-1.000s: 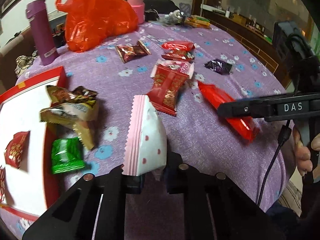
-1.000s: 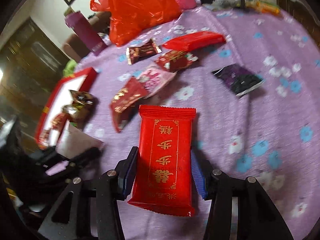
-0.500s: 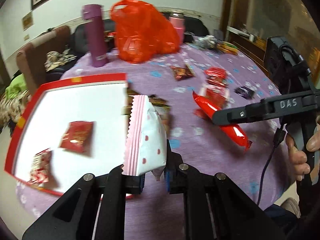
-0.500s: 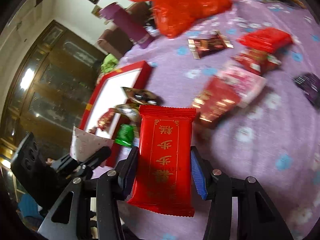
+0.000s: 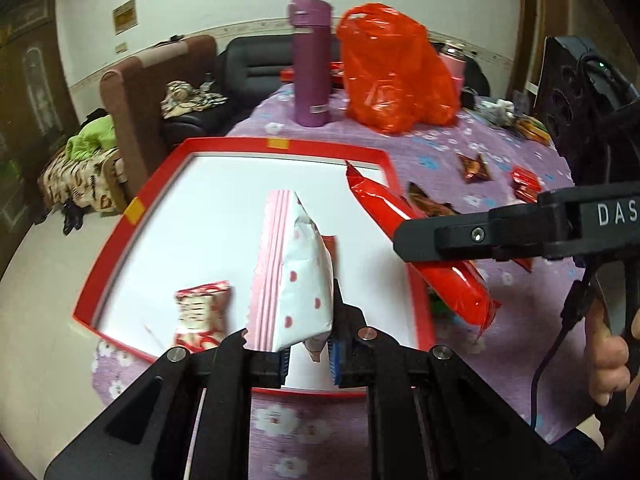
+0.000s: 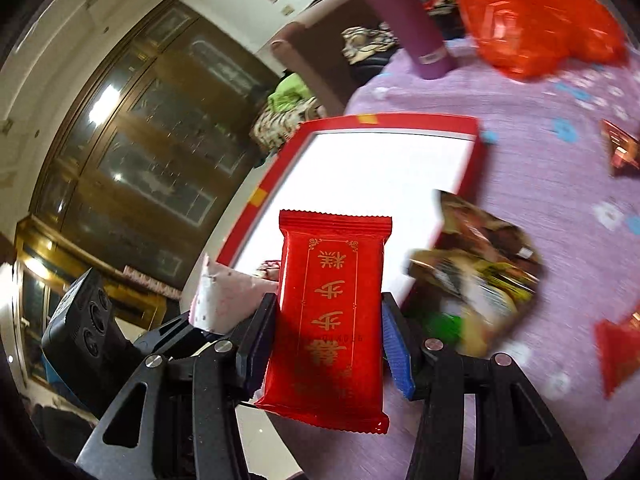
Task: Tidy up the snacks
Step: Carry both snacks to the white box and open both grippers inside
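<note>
My left gripper [image 5: 306,358] is shut on a white pouch with pink dots [image 5: 298,276] and holds it over the near part of the red-rimmed white tray [image 5: 132,210]. My right gripper [image 6: 326,338] is shut on a red packet with gold characters [image 6: 330,312] and holds it above the tray's right rim [image 6: 244,216]. The red packet also shows in the left wrist view [image 5: 420,248], and the pouch in the right wrist view [image 6: 224,296]. A red and white snack [image 5: 200,312] lies in the tray.
A purple flask [image 5: 310,62], an orange plastic bag [image 5: 394,72] and a pink bottle [image 5: 452,60] stand at the far side of the purple flowered tablecloth [image 5: 440,152]. Loose snacks [image 5: 474,168] lie right of the tray; a gold and green pile [image 6: 472,268] sits beside it.
Both grippers have swung left from the snack-strewn cloth to over the tray, each still holding its packet. The tray now fills the middle of both views.
</note>
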Demonstrator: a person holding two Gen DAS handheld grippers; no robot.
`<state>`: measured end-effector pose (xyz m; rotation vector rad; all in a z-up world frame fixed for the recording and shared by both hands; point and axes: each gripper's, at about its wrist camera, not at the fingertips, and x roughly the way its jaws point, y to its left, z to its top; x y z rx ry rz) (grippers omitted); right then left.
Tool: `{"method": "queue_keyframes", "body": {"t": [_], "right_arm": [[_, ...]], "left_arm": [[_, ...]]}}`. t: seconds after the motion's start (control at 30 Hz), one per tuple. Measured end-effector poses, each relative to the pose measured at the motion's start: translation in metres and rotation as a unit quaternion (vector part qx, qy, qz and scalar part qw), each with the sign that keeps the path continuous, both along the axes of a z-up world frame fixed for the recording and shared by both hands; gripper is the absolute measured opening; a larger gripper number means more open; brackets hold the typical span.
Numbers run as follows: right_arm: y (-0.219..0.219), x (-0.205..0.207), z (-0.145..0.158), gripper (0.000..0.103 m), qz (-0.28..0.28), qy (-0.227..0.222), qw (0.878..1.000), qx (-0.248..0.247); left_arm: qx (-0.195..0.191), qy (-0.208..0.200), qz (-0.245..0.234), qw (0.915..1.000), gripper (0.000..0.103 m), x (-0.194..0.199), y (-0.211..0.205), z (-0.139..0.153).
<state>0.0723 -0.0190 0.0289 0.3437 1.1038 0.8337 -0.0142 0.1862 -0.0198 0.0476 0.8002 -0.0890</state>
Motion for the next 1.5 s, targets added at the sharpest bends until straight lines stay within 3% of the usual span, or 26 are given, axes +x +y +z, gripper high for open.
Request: {"method": "queue_keyframes", "body": {"t": [0.43, 0.7, 0.8, 1.0, 1.5], "right_arm": [[0.057, 0.015, -0.021, 0.050, 0.012, -0.036, 0.998, -0.058], [0.060, 0.027, -0.024, 0.053, -0.014, -0.057, 0.996, -0.066], [0.049, 0.029, -0.015, 0.053, -0.029, -0.070, 0.996, -0.054], [0.018, 0.020, 0.003, 0.055, -0.058, -0.094, 0.993, -0.048], [-0.107, -0.015, 0.030, 0.062, -0.156, -0.112, 0.980, -0.048]], "left_arm": [[0.020, 0.015, 0.062, 0.9978, 0.013, 0.027, 0.035, -0.017], [0.075, 0.008, 0.116, 0.9904, 0.015, 0.035, 0.039, -0.021], [0.090, 0.002, 0.127, 0.9878, 0.019, 0.032, 0.039, -0.018], [0.099, -0.018, 0.129, 0.9865, 0.035, 0.023, 0.032, -0.007], [0.112, -0.055, 0.075, 0.9893, 0.042, 0.002, -0.024, 0.023]]}}
